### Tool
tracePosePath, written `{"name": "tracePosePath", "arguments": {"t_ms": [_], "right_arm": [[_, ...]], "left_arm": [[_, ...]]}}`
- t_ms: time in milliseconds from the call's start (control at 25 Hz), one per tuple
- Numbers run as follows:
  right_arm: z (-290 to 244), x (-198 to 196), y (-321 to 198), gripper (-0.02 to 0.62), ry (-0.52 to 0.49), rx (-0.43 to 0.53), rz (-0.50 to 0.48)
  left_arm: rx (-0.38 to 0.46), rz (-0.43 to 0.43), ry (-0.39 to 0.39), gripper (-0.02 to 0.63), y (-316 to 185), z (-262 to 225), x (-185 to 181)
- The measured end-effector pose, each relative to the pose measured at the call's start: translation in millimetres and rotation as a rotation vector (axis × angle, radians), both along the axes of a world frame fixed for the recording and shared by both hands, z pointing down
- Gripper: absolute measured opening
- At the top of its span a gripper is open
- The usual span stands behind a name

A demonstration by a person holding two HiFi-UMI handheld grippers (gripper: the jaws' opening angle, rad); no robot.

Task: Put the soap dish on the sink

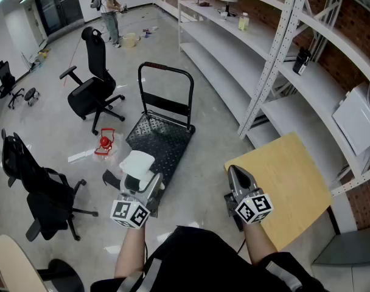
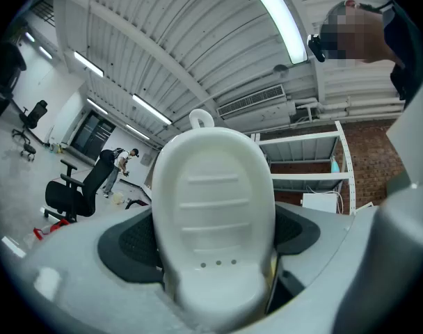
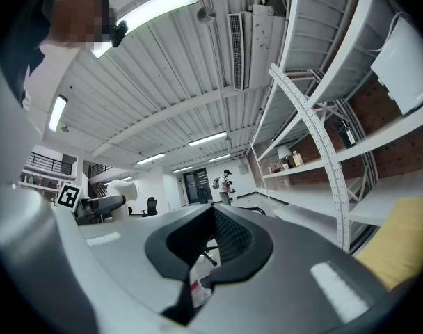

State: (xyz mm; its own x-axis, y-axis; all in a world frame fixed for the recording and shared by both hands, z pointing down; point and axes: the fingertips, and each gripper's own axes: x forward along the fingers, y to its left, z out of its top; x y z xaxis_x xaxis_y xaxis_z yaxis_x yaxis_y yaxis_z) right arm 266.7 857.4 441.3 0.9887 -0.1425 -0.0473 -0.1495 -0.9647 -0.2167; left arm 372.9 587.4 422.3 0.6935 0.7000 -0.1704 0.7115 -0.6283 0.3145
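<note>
Both jaws of the left gripper (image 1: 143,186) clamped the soap dish (image 2: 213,207) standing between them: white, oval, ribbed, three small holes. The right gripper (image 1: 238,174) was closed, empty.

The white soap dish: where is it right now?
In the head view the soap dish is at lower left, clamped in the left gripper and held in the air at the near end of the black platform cart.

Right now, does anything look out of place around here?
A red object and a white strip lie loose on the floor left of the black cart. No sink is in view, though the left gripper holds the soap dish.
</note>
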Motion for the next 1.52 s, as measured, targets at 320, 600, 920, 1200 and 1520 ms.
{"name": "tracePosePath", "arguments": {"t_ms": [320,600,920,1200,1520], "right_arm": [[3,-1,1,0.005,-0.001,0.018,0.012],[2,-6,11,0.005,0.003,0.026,0.028],[4,2,-26,0.006,-0.005,-0.088,-0.115],[7,11,-42,0.006,-0.018,-0.044,-0.219],[19,21,-68,0.006,-0.047,-0.003,-0.363]], "left_arm": [[0.005,0.008,-0.002,0.465,-2,5,0],[-0.025,0.057,-0.013,0.465,23,2,-4],[0.002,0.008,-0.013,0.465,14,0,-8],[0.004,-0.125,-0.035,0.465,-14,6,-30],[0.026,-0.322,-0.071,0.465,-70,16,-75]]}}
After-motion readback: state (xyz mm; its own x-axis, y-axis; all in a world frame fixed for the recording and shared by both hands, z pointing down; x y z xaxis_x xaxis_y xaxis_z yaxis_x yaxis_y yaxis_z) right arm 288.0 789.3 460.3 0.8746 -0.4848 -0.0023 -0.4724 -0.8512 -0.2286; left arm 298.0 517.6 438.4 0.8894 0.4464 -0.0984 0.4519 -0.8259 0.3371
